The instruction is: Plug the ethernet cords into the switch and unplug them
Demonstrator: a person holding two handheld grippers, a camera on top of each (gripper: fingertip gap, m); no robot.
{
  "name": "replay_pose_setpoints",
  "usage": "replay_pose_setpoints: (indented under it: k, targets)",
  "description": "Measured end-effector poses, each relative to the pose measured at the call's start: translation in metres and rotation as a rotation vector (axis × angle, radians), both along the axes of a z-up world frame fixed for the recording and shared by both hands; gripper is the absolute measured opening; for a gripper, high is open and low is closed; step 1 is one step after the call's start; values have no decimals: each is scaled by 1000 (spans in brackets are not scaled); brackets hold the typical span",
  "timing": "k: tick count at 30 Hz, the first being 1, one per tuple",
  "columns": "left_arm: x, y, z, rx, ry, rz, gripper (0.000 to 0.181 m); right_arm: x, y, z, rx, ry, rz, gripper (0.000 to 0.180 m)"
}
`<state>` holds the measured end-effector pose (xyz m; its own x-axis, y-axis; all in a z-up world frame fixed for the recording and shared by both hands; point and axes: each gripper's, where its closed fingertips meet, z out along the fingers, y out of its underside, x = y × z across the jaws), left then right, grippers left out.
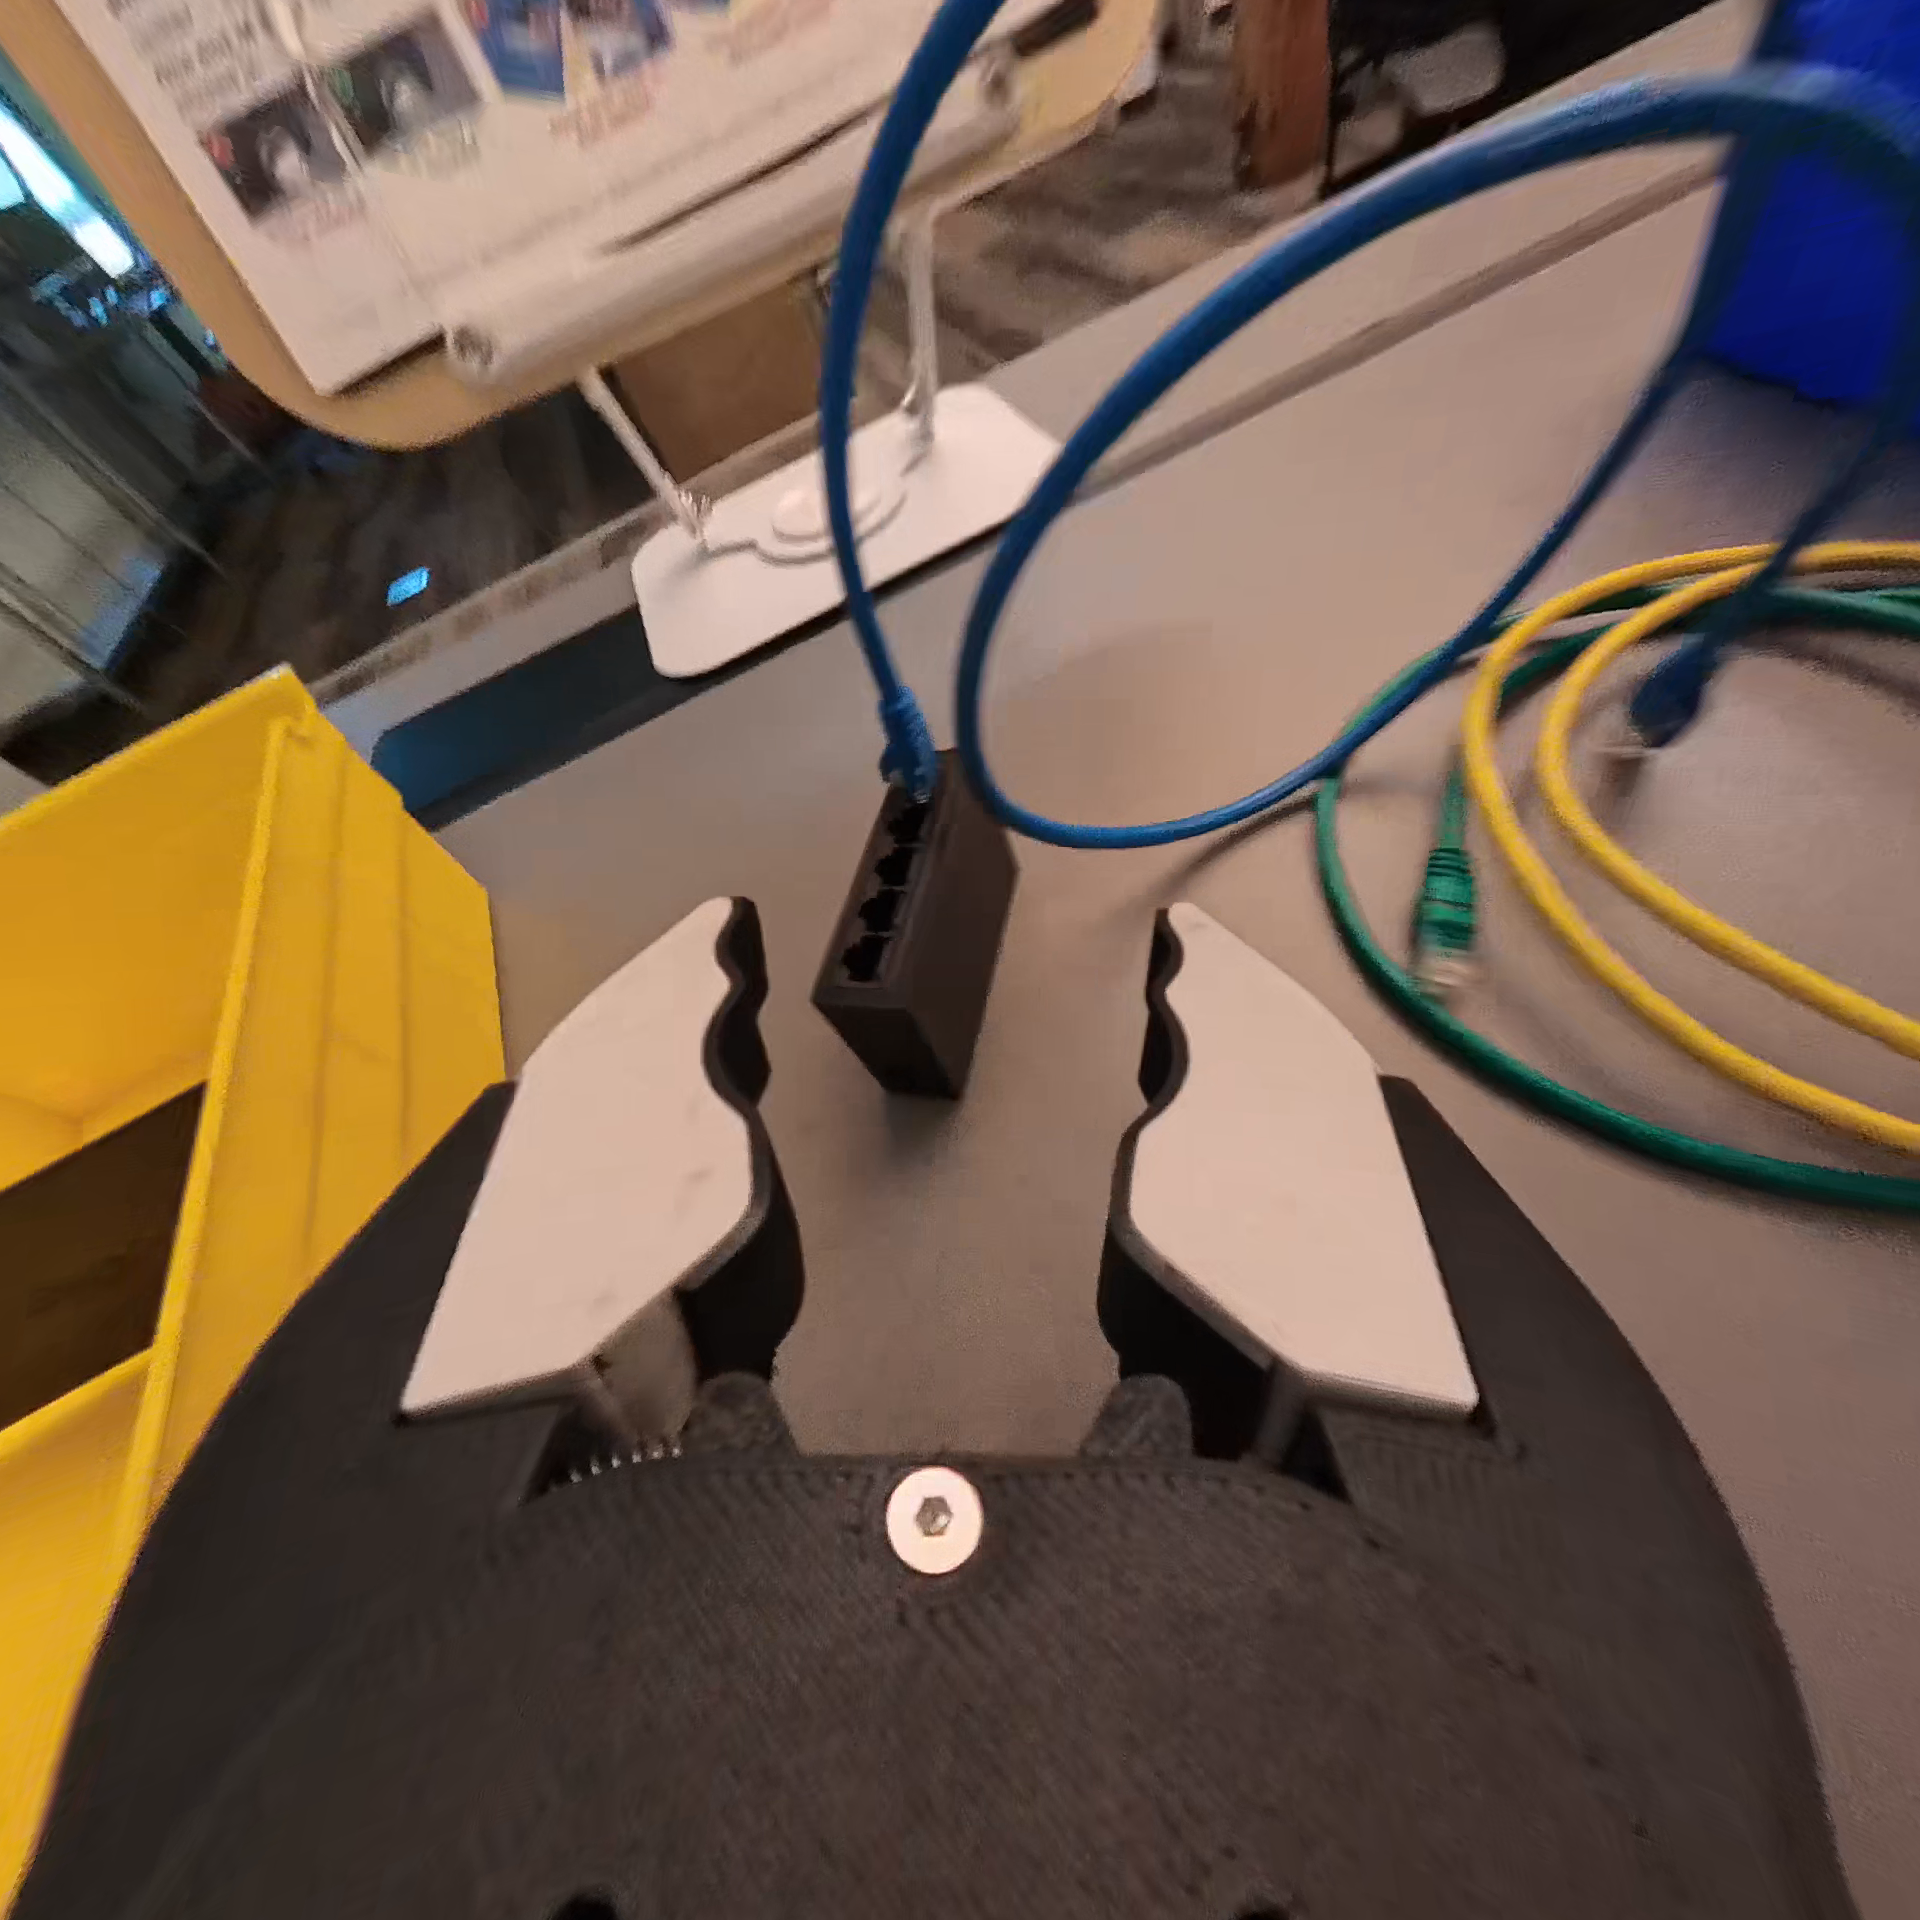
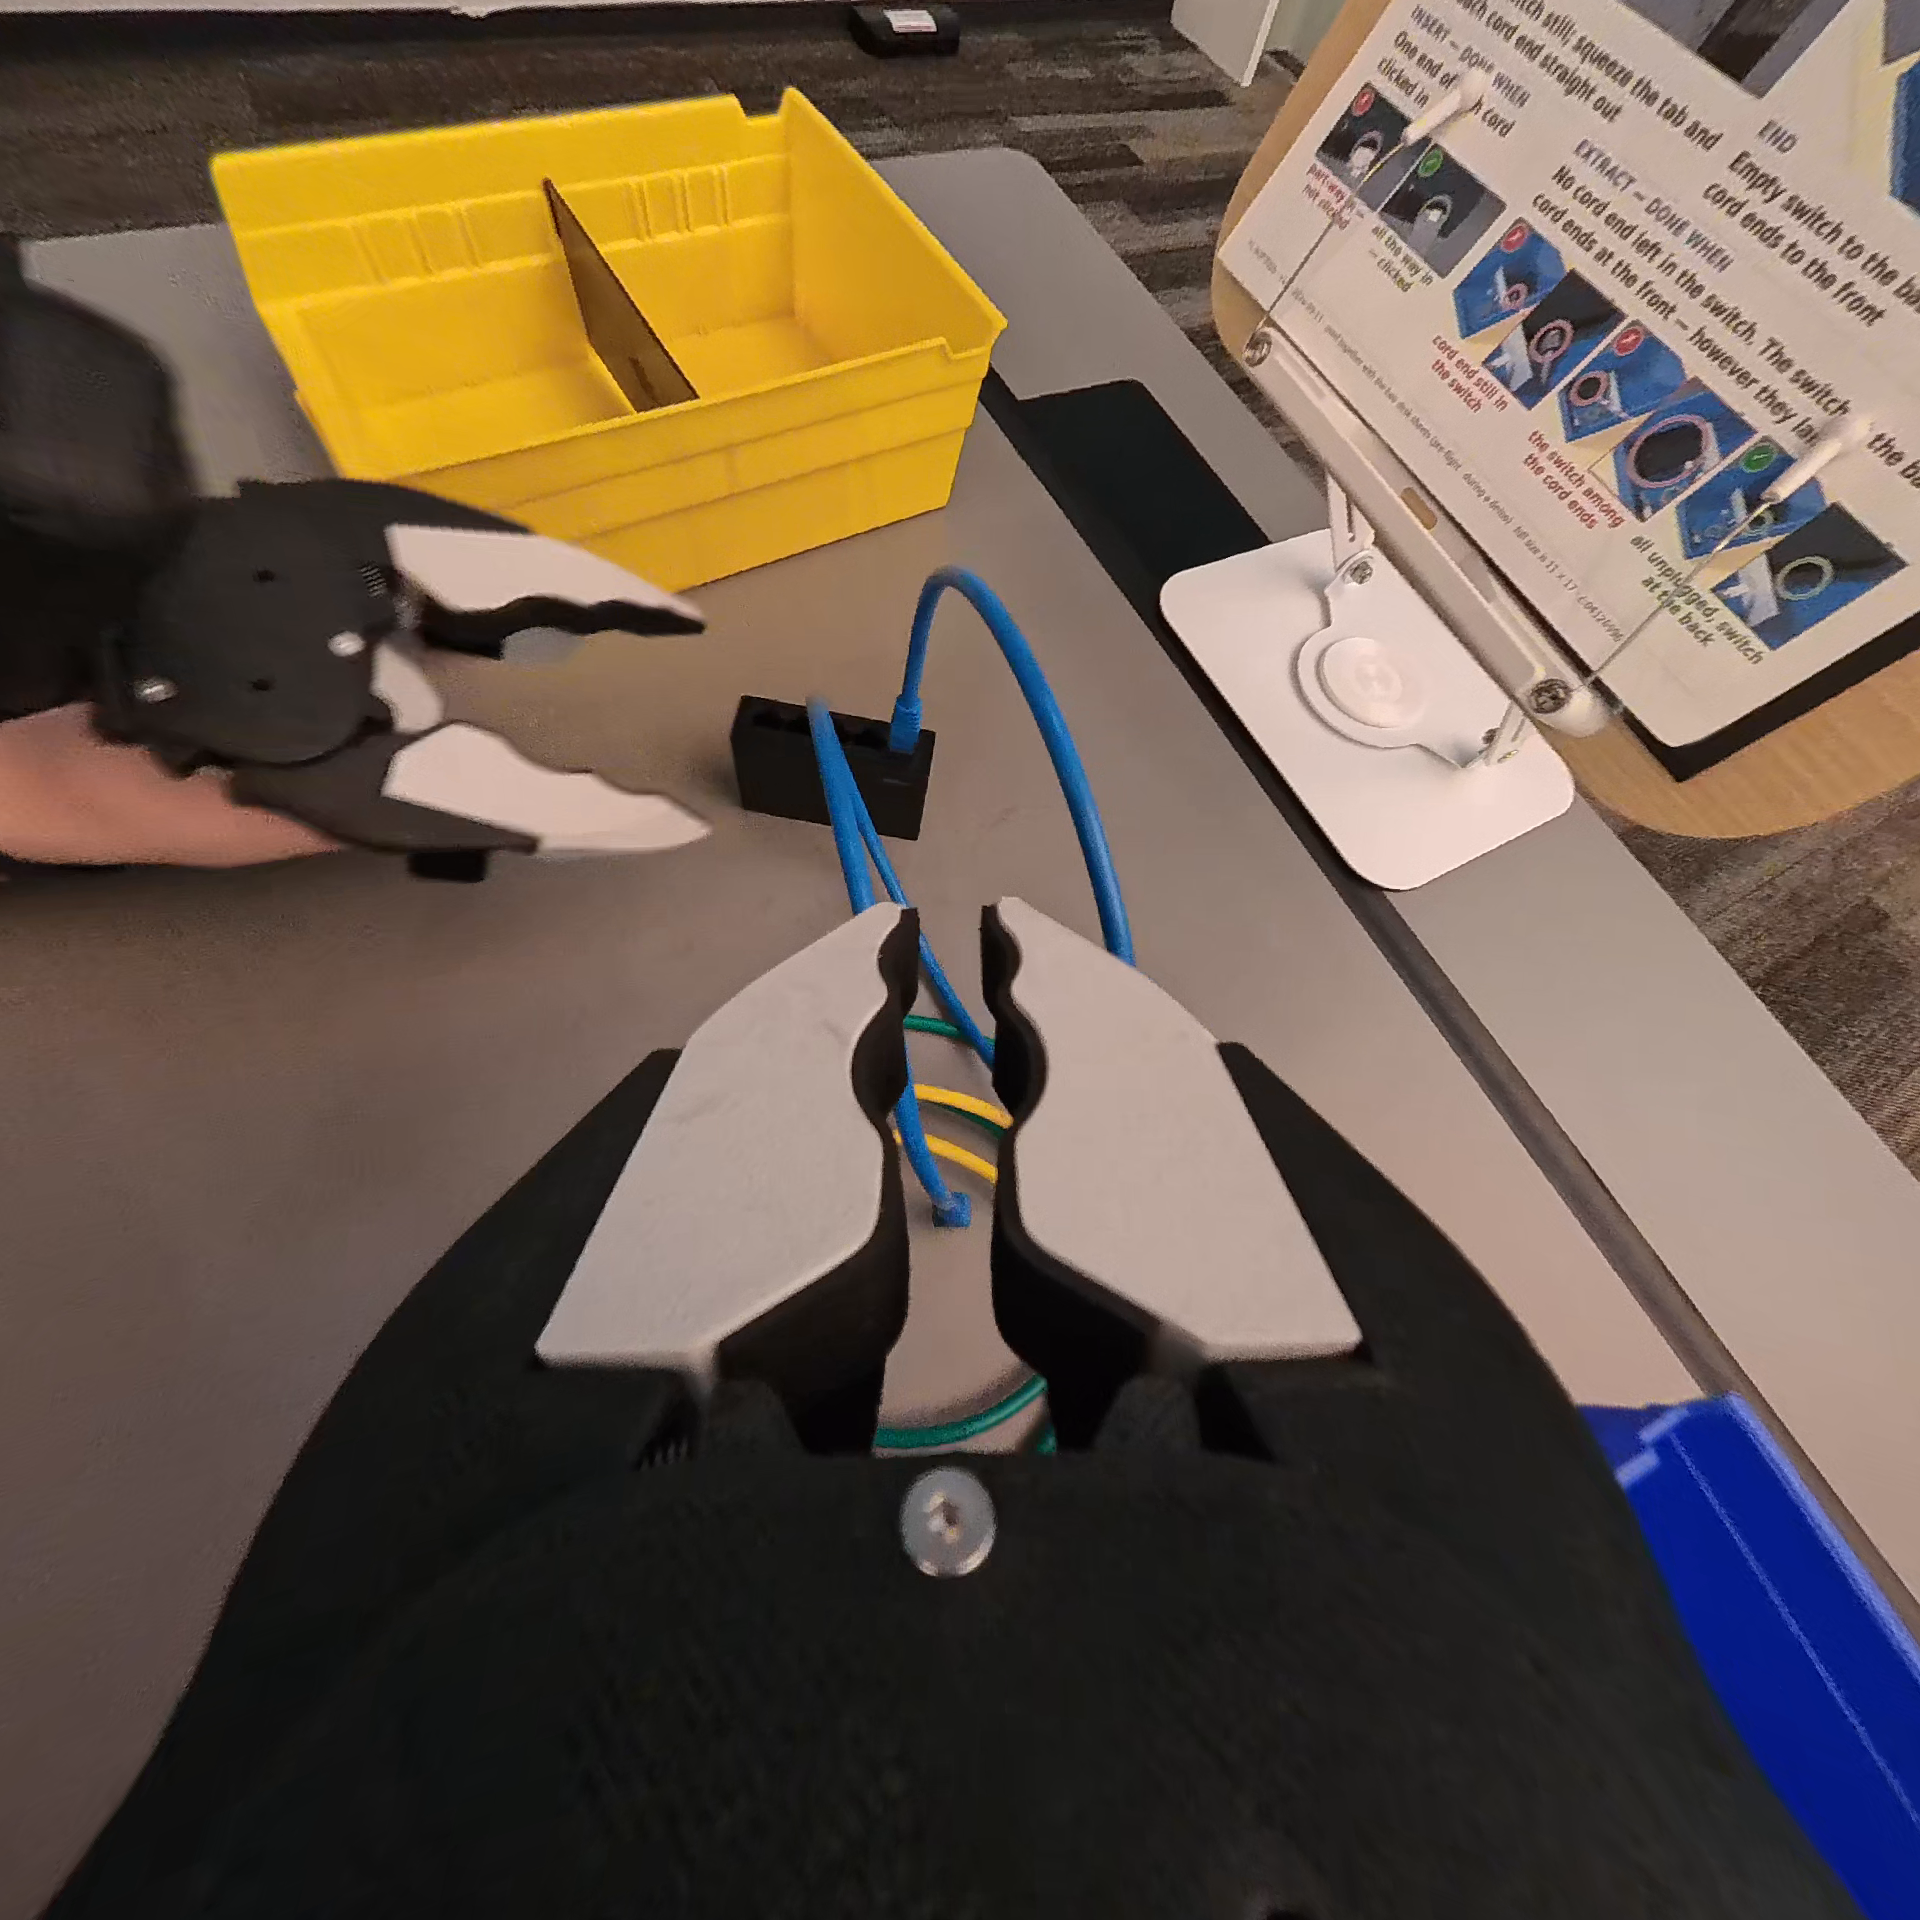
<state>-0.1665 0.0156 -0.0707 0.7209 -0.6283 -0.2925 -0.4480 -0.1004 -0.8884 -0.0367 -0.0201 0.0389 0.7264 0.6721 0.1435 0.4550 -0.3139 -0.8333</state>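
A small black switch [image 1: 914, 935] [image 2: 831, 769] lies on the grey table. One end of a blue ethernet cord [image 1: 862, 364] [image 2: 1060, 748] is plugged into its far end port. My left gripper [image 1: 951, 920] [image 2: 701, 727] is open and empty, just short of the switch, which lies in line with the gap between its fingers. My right gripper [image 2: 945, 914] is shut on the blue cord and holds it raised in loops. The cord's free plug [image 2: 951, 1210] [image 1: 1662, 696] dangles below it. A green cord [image 1: 1444, 914] and a yellow cord [image 1: 1558, 831] lie coiled and unplugged on the table.
A yellow divided bin [image 1: 208, 935] [image 2: 623, 343] stands left of and behind the switch. A white stand with an instruction sheet [image 2: 1371, 727] [image 1: 831, 520] sits at the table's far edge. A blue bin [image 2: 1766, 1558] is at the right. A hand [image 2: 104, 790] holds the left gripper.
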Motion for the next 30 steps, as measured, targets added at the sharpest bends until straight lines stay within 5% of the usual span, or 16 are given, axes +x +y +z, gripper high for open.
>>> replay_pose_setpoints:
  k: [1,7,11,15,18,23,30]
  targets:
    - [6,-16,3,-1,-17,-39,66,2,-2,3,8,2,-2,12]
    - [50,-91,-25,-142,-31,-239,58,5,-30,0,-92,11,46,12]
    - [26,-66,-2,-100,-70,-139,57,5,-70,-60,-421,-116,0,12]
    - [-18,-14,23,-6,-74,61,59,-5,-78,-102,-428,-200,-124,12]
    - [-20,16,-4,-126,0,119,67,-19,-74,-134,-436,-152,-205,17]
    - [-13,53,-43,-189,81,165,49,-17,-57,-182,-475,-172,-394,28]
    - [6,69,-58,-235,99,84,35,-15,-60,-201,-589,-115,-398,11]
